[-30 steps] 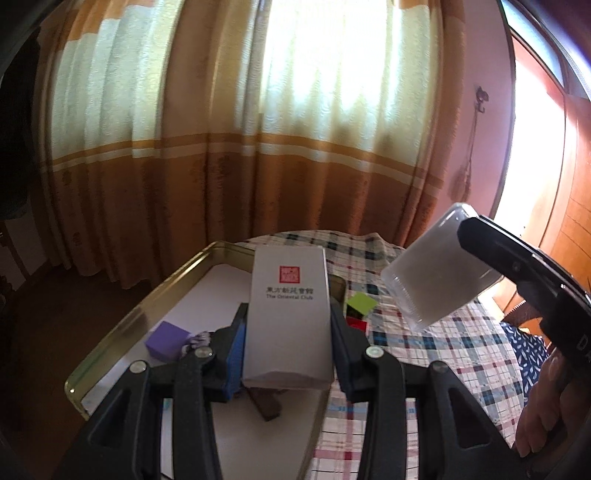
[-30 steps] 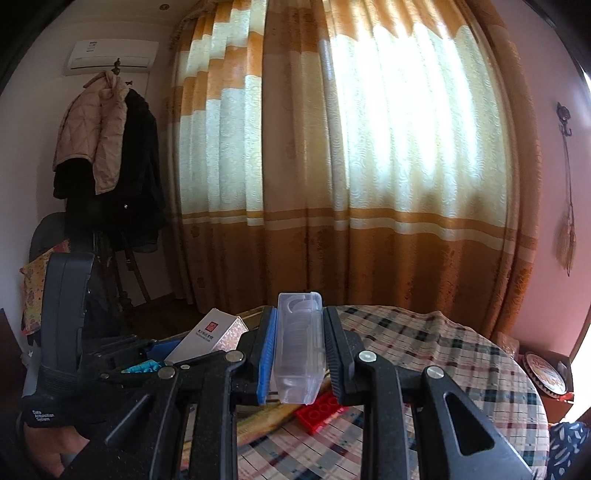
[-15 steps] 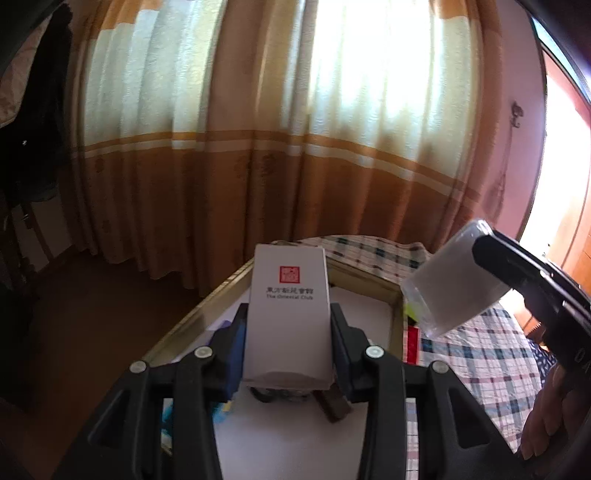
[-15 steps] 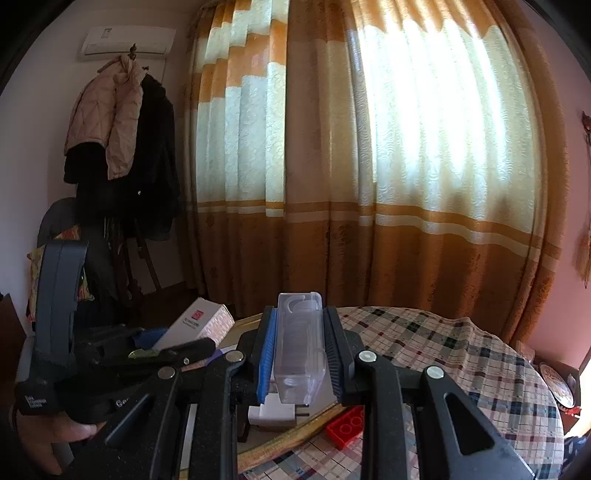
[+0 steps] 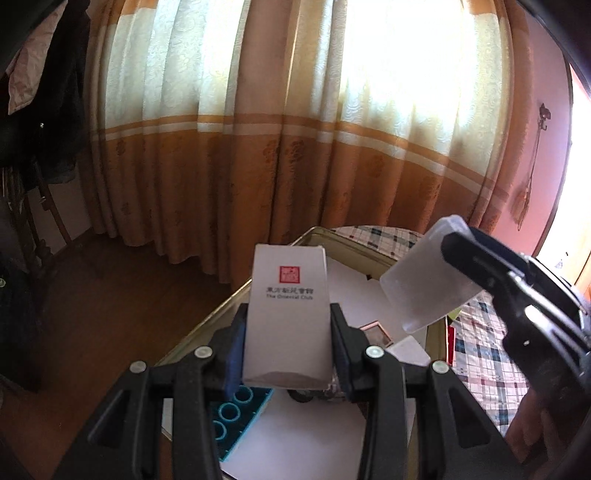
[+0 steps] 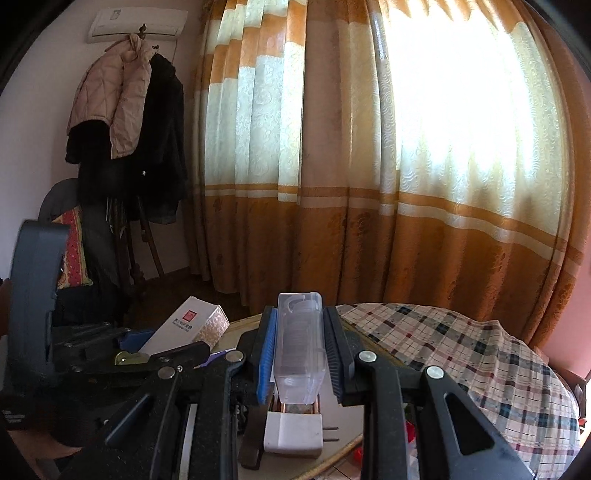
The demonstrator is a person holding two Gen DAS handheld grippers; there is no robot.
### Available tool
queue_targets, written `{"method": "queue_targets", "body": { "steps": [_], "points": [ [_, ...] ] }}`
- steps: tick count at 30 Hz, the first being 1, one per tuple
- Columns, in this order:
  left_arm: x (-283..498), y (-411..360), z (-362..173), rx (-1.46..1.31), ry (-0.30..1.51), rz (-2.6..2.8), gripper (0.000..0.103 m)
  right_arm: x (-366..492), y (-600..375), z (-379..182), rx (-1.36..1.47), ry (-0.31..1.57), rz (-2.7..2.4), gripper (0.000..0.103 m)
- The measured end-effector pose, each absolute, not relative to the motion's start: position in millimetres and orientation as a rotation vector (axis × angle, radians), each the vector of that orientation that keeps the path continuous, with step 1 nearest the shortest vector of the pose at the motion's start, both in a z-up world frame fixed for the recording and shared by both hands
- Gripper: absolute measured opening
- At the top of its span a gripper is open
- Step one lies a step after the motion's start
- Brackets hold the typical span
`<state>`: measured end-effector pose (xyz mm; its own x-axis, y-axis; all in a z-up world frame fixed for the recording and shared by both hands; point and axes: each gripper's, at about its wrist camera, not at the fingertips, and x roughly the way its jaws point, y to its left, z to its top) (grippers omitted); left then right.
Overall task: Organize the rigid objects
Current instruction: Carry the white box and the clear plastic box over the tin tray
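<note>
With the left gripper (image 5: 288, 343) clamping the carton (image 5: 289, 317) and the right gripper (image 6: 301, 354) clamping the clear case (image 6: 300, 343), each should lower to bare tray (image 5: 229, 314) floor at lower centre before letting go.

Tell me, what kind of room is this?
Probably a room in a home: floor-length orange-and-cream curtains, coats on a stand beneath a wall air conditioner, and a table under a plaid tablecloth.
</note>
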<state>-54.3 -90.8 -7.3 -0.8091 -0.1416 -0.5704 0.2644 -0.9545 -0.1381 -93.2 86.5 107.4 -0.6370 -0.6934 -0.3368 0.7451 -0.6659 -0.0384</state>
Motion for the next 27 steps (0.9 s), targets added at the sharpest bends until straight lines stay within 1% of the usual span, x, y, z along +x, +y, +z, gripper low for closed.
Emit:
{"method": "queue_targets", "body": {
  "steps": [5, 13, 22, 24, 25, 26, 27],
  "points": [
    [-56.5, -94.8, -8.9, 0.864, 0.312, -2.762, 0.040, -96.7, 74.9, 101.0, 0.387, 0.239, -2.276, 0.028],
    [-52.4, -79.5, -14.1, 0.855, 0.224, -2.743, 0.040, -95.6, 66.3, 93.7, 0.389, 0.272, -2.272, 0.028],
    [-55.9, -87.2, -18.8, 0.879, 0.226, -2.704, 0.041, -97.6, 60.3, 82.6, 0.440, 0.296, -2.250, 0.028],
    [-56.0, -87.8, -20.7, 0.891, 0.228, -2.699, 0.043, -97.0, 60.8, 81.6, 0.446, 0.295, -2.246, 0.028],
    [-55.8, -88.0, -21.2, 0.893, 0.231, -2.695, 0.048, -96.4, 61.7, 81.1, 0.448, 0.292, -2.246, 0.028],
    [-55.4, -88.4, -21.4, 0.890, 0.231, -2.687, 0.056, -97.3, 63.2, 81.4, 0.456, 0.284, -2.243, 0.028],
    [-54.6, -89.0, -21.8, 0.887, 0.231, -2.678, 0.062, -98.8, 65.2, 82.1, 0.467, 0.274, -2.237, 0.029]
  ]
}}
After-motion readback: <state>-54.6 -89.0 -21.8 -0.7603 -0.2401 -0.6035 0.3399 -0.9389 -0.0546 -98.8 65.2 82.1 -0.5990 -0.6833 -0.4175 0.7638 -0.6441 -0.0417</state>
